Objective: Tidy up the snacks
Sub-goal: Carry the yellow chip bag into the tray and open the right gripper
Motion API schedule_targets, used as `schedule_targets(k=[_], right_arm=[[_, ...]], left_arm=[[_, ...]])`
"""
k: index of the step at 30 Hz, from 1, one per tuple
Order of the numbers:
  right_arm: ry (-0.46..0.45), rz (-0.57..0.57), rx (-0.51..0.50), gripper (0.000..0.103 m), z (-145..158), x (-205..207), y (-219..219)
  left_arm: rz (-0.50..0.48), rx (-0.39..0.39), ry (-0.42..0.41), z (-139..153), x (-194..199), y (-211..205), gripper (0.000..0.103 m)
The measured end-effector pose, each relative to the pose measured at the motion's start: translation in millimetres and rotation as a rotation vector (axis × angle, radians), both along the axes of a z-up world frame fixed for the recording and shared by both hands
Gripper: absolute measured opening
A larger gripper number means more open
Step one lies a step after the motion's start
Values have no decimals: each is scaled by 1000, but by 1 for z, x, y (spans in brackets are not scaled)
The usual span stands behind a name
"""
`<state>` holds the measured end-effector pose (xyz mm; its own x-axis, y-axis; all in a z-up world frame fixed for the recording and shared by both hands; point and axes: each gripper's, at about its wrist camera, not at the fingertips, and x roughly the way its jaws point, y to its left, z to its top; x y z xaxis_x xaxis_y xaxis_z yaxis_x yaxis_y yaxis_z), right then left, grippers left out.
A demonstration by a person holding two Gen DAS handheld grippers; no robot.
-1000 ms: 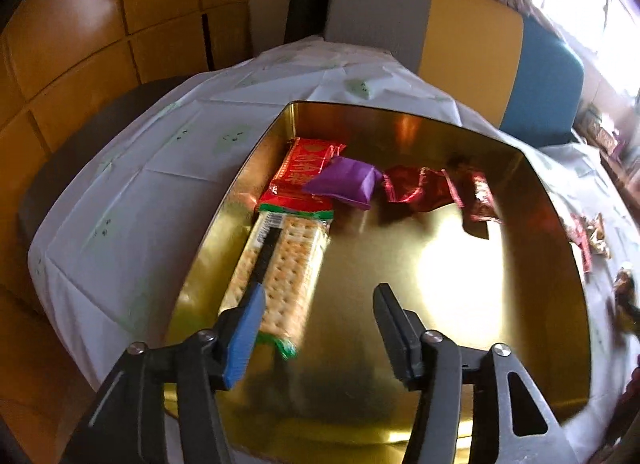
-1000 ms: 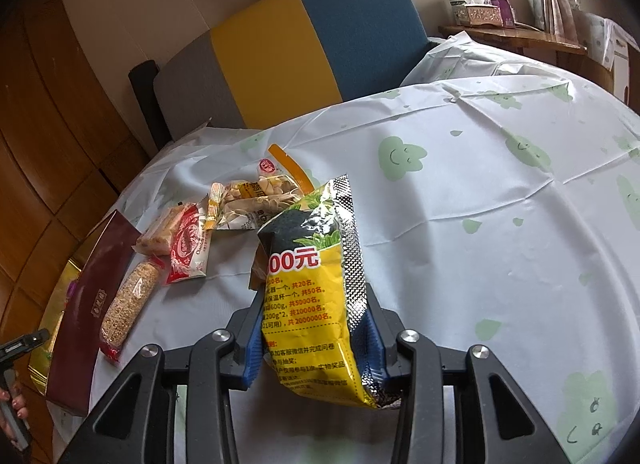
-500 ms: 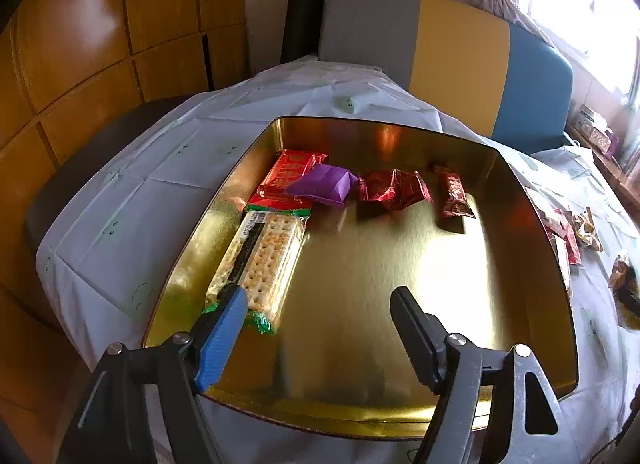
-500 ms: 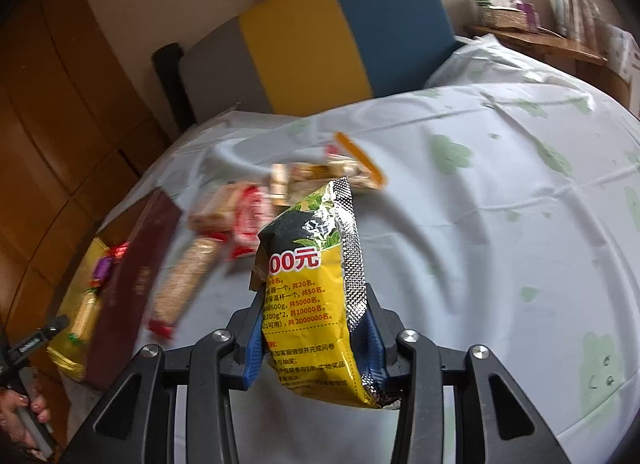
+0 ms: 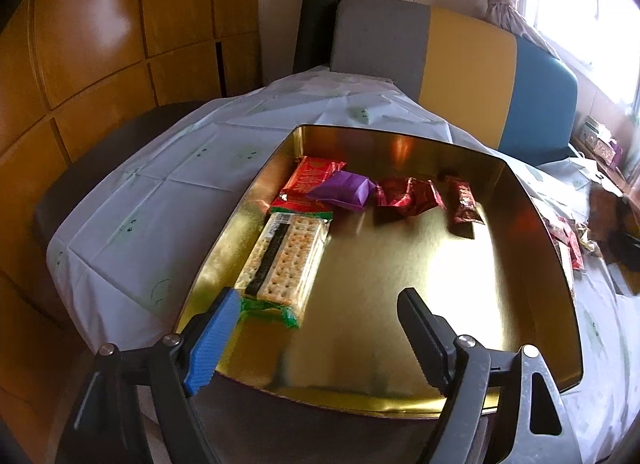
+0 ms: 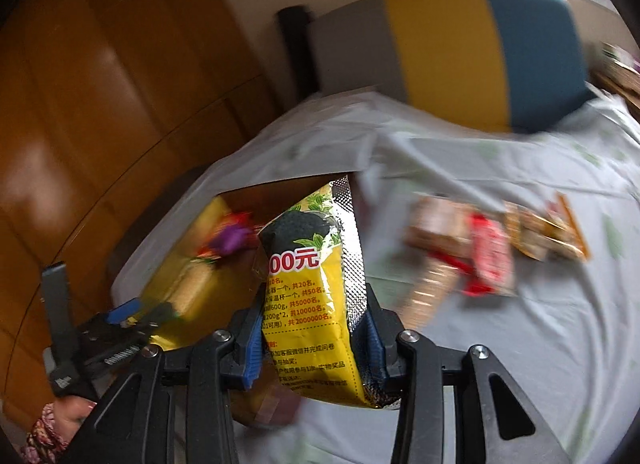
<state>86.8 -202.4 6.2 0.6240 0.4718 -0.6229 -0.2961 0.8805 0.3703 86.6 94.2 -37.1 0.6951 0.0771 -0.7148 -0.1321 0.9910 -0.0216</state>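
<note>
Five snacks already lie in my gold tin (image 5: 400, 264); my right gripper (image 6: 312, 348) clamps a yellow bag (image 6: 316, 304), my empty left gripper (image 5: 316, 328) is opening, loose packets (image 6: 488, 248) wait at right on the desk (image 6: 520, 344).

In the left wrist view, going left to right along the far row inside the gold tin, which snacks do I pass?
Red pack → purple pouch → crinkled red wrapper → dark red bar. The cracker pack lies nearer, below the red pack, so it is outside that row.
</note>
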Motion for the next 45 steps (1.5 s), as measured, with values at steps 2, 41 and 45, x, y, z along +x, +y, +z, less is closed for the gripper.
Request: schedule_targets(k=[2,41,45], right_arm=[[24,59,-17,42,1,8,26],[250,45,-85,49,-49,100,148],[238,72,-76,40,-47,93,147]], left_arm=[[5,-3,-6,1,-2,4,81],[141,-50,-28,12,-6,48,81],[137,-47,-26,12,-8,45,81]])
